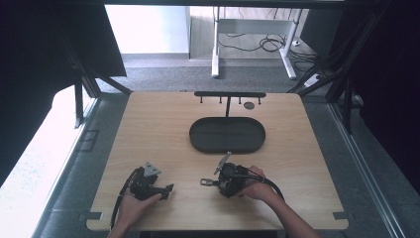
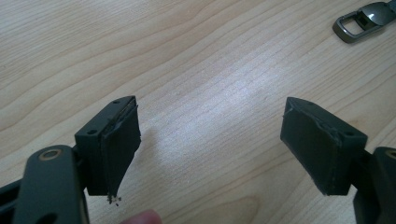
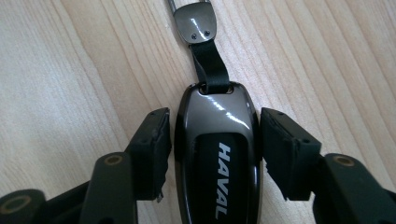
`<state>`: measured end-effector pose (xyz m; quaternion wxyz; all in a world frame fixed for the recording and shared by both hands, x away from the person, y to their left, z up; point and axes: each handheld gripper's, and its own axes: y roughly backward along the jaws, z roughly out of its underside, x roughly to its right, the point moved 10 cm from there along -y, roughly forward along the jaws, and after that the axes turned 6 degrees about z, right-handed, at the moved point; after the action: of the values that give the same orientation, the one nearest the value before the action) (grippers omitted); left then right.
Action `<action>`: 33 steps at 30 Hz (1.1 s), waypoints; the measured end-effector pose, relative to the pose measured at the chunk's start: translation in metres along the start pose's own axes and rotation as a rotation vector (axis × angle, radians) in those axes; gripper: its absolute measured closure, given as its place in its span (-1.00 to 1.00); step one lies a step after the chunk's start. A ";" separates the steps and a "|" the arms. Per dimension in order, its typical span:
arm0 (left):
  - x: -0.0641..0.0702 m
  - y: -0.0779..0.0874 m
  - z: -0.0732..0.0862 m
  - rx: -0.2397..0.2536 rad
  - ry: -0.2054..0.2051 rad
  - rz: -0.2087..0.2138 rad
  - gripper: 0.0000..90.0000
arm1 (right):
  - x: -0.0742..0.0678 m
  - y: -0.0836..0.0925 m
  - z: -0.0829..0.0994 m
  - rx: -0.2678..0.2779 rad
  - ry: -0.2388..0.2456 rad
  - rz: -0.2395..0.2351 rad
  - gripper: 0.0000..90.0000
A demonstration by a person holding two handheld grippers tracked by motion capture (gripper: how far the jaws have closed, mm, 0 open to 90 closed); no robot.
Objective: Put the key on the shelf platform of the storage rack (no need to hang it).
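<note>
**Key fob pinched at the near edge, tray waiting**

Clamped between the right gripper [image 3: 215, 154] jaws: a glossy HAVAL key fob [image 3: 217, 158], strap and metal clasp [image 1: 206, 182] trailing flat on the surface [image 1: 158, 129], near its front edge. Wide apart and empty, the left gripper [image 2: 210, 144]. Beyond, toward the far edge, an oval black tray [image 1: 227, 135] under a hook rack [image 1: 229, 95]; nothing between.

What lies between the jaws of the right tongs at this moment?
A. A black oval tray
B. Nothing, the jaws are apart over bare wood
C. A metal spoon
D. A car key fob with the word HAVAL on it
D: in the right gripper view the glossy key fob marked HAVAL sits between both jaws of the right tongs, its strap and metal clasp running ahead on the wooden table.
</note>
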<state>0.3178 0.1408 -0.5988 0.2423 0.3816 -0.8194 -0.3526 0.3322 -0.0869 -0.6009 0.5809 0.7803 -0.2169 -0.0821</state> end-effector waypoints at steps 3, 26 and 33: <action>0.000 0.000 0.000 0.000 0.000 0.001 -0.55 | 0.000 0.000 0.000 -0.001 -0.006 -0.001 0.05; 0.000 0.001 -0.001 0.002 -0.006 0.000 -0.55 | 0.006 0.028 -0.013 0.069 -0.041 -0.020 0.11; 0.000 0.001 -0.001 0.007 -0.001 -0.001 -0.55 | 0.009 0.045 -0.022 0.103 -0.048 -0.014 0.11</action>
<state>0.3183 0.1412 -0.5970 0.2402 0.3827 -0.8205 -0.3501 0.3373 -0.0822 -0.5510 0.5340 0.8083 -0.2294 -0.0935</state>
